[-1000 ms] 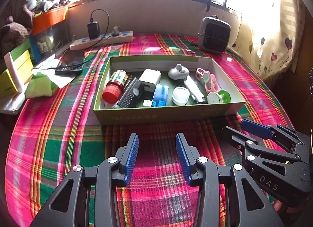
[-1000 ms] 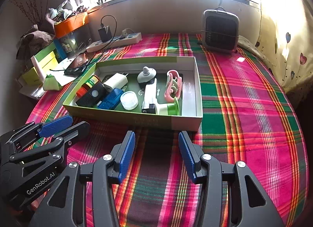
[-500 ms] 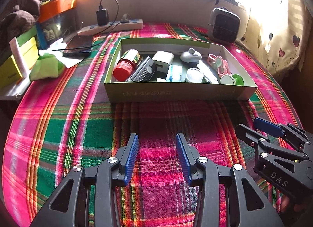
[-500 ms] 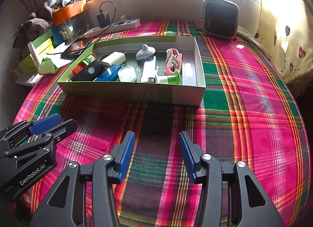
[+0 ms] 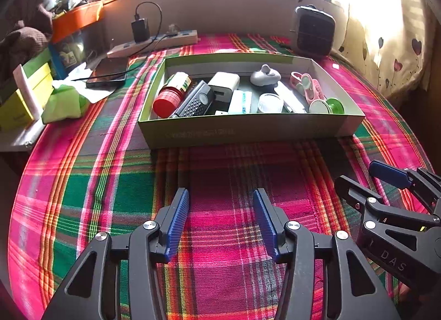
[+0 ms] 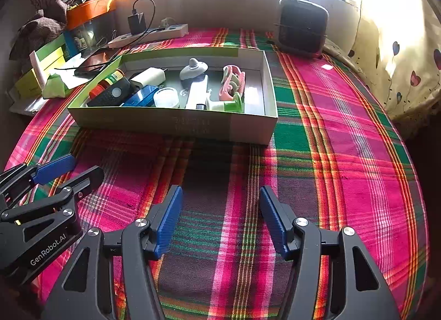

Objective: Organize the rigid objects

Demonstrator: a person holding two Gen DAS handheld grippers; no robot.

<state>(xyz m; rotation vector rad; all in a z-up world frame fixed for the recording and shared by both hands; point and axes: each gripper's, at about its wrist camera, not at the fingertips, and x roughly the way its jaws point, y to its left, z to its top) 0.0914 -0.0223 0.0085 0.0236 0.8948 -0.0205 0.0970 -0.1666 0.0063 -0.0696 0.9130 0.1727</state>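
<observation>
Both grippers are held open and empty over the plaid cloth, short of the filled box

The left gripper (image 5: 220, 223) and the right gripper (image 6: 220, 220) are seen side by side above the plaid cloth (image 5: 220, 171), each with jaws spread wide and nothing between them. The green box (image 5: 248, 129) is set further ahead on the cloth, well apart from both. Inside it are packed a red-capped bottle (image 5: 168, 96), a black device (image 5: 194, 100), a white charger (image 5: 223, 84), a blue case (image 6: 142, 96), a round clear lid (image 6: 166, 97), a grey knob-shaped piece (image 6: 193, 67) and a pink clip (image 6: 233, 82). A small heater (image 6: 303, 26) is stood behind the box
</observation>
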